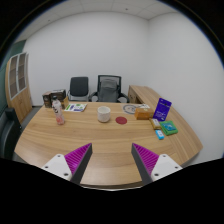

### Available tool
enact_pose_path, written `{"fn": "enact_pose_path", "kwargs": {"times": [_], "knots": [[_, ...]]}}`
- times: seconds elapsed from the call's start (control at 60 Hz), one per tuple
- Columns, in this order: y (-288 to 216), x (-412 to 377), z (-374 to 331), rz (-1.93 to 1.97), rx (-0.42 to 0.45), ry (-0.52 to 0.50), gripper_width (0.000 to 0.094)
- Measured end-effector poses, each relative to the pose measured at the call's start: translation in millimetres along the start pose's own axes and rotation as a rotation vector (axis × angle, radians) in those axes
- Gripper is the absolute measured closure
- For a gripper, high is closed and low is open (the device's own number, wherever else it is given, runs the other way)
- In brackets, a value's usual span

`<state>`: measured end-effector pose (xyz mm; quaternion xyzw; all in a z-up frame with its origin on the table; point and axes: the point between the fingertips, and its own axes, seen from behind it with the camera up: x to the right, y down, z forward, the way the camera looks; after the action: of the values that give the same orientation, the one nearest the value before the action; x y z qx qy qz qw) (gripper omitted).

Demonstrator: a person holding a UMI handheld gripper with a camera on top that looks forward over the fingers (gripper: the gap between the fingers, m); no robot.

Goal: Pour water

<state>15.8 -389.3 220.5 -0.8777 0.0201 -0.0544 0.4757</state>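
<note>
Hovering well back from white cup (104,114) on table (60,140); gripper (112,160) fingers spread, empty, likely lining up approach.

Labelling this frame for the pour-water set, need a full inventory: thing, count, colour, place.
table: 1, light wood, ahead of the tongs, fills the room's middle
white cup: 1, white, mid-table, beyond the fingers
pink cup: 1, pinkish, left of the white cup
red coaster: 1, dark red, flat, just right of the white cup
purple box: 1, purple, upright, right side of the table
teal item: 1, teal, flat, in front of the purple box
office chairs: 2, grey-black, behind the table's far edge
cabinet: 1, wood, by the left wall
tongs: 1, open, nothing between the fingers, purple pads
</note>
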Motion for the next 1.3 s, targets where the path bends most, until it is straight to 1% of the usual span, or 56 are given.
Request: {"fn": "enact_pose_path", "kwargs": {"times": [0.2,0.333,0.533,0.617,0.7,0.817,0.9,0.95,1.15,1.233,1.3], "knots": [[6.5,-12.8,8.6,-0.018,-0.009,-0.028,0.0084],[16.7,-44.1,16.2,-0.035,-0.014,-0.061,0.0088],[27.8,-144.8,36.1,-0.069,-0.004,-0.169,0.0083],[26.0,-193.5,49.8,-0.080,0.011,-0.202,0.0086],[15.2,-241.5,68.3,-0.074,0.046,-0.222,0.0086],[-9.4,-297.8,105.4,-0.053,0.093,-0.214,0.0086],[-31.3,-326.4,142.1,-0.035,0.142,-0.182,0.0086],[-40.3,-339.5,166.4,-0.027,0.152,-0.160,0.0087],[-73.5,-370.2,265.2,0.005,0.199,-0.100,0.0087],[-81.1,-376.1,303.9,0.013,0.210,-0.083,0.0108],[-84.5,-377.0,327.4,0.027,0.211,-0.077,0.0142]]}}
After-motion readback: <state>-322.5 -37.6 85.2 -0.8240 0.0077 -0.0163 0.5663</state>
